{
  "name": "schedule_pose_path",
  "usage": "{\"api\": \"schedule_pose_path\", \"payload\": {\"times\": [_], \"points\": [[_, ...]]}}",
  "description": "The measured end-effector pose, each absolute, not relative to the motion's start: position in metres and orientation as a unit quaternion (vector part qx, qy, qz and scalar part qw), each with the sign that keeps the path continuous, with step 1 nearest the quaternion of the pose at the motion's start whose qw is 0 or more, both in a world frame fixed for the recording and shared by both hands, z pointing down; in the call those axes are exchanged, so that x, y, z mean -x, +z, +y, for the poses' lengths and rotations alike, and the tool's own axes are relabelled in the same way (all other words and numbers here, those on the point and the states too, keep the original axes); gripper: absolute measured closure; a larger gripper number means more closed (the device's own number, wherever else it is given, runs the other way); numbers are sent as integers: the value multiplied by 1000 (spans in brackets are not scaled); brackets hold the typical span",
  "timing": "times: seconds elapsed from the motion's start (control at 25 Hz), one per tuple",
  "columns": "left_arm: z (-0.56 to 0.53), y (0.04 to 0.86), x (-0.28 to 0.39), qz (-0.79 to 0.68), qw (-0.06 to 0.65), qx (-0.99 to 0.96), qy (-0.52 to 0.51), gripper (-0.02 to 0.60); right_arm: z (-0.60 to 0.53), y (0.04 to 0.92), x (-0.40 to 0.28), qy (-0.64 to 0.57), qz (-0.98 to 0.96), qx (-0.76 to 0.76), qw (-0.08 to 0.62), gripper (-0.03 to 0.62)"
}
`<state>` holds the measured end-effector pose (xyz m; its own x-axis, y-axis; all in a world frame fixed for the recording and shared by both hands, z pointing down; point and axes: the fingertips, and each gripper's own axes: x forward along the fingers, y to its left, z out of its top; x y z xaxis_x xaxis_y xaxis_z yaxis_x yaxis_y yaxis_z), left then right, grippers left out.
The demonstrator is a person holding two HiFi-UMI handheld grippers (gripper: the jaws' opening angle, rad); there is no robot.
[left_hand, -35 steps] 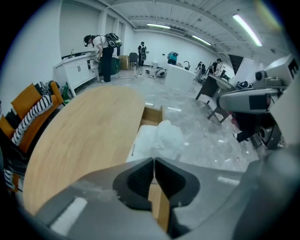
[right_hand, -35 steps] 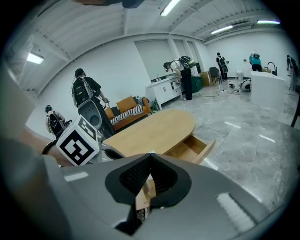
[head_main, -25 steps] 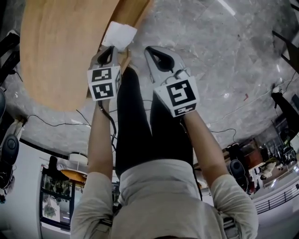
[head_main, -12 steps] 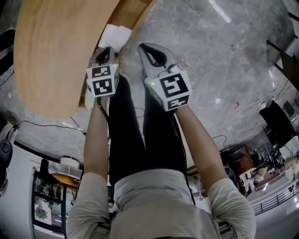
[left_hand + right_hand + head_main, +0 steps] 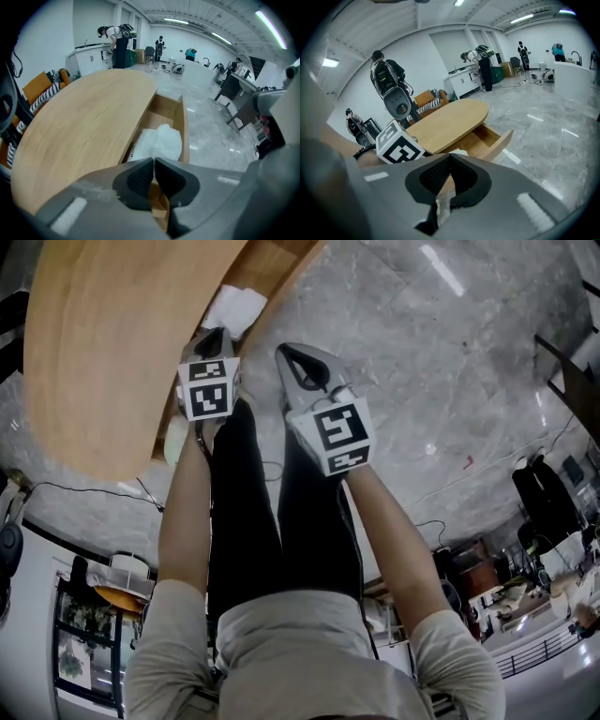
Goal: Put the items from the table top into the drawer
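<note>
Grey left claw (image 5: 214, 337) and right claw (image 5: 289, 354) point downward

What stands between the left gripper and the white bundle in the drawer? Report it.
Nothing visible does. The left gripper, jaws together and empty, looks straight at the white bundle lying in the open drawer; only air lies between them.
</note>
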<state>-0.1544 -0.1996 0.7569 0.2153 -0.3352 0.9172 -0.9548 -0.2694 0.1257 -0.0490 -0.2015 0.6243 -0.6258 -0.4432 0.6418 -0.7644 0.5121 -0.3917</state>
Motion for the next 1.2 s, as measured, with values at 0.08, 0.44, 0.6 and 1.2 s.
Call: {"api": "schedule_pose_path", "payload": {"times": [0.08,0.44,0.6,1.2], "points": [[-203,762,154,-469,378,-682,413,551,-200,626,48,340,-835,-361,239,586],[-205,775,141,-464,382,-686,411,551,-202,637,41,346,-829,-364,246,586],[-202,782,140,-457,378,-688,419,549,-200,639,42,349,-828,-362,249,586],[-199,756,140,-430,381,-708,410,546,-194,629,52,346,-830,-359,251,586]]}}
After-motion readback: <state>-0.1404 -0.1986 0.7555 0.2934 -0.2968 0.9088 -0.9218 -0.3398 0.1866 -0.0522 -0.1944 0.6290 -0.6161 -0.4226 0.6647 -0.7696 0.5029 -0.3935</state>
